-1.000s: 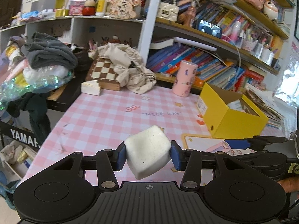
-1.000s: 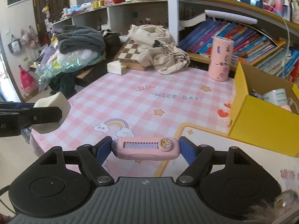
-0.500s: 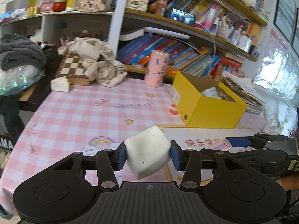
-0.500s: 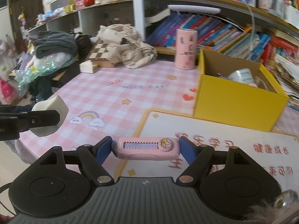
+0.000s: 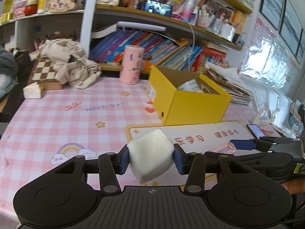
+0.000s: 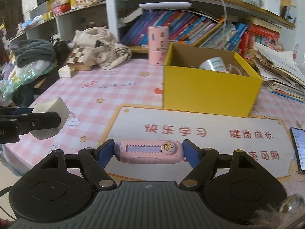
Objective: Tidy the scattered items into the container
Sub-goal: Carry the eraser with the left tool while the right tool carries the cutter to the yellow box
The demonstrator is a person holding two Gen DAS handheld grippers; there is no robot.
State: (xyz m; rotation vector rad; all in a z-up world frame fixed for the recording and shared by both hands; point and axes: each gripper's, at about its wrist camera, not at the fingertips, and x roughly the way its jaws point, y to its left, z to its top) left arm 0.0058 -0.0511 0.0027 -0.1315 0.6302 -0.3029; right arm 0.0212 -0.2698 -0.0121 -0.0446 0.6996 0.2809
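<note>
Tablecloth (image 5: 57, 114) below; eraser (image 5: 150, 152) between jaws

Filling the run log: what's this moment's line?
left gripper: shut on white eraser | right gripper: shut on pink utility knife | yellow box: ahead

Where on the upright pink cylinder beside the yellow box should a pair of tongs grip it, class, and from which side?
Grip the pink cylinder around its mid-height, one pad on each curved side, coming level from the open table in front. It stands upright with books right behind and the yellow box close on its right, so only the front is free. It looks wide, so open fully first.
</note>
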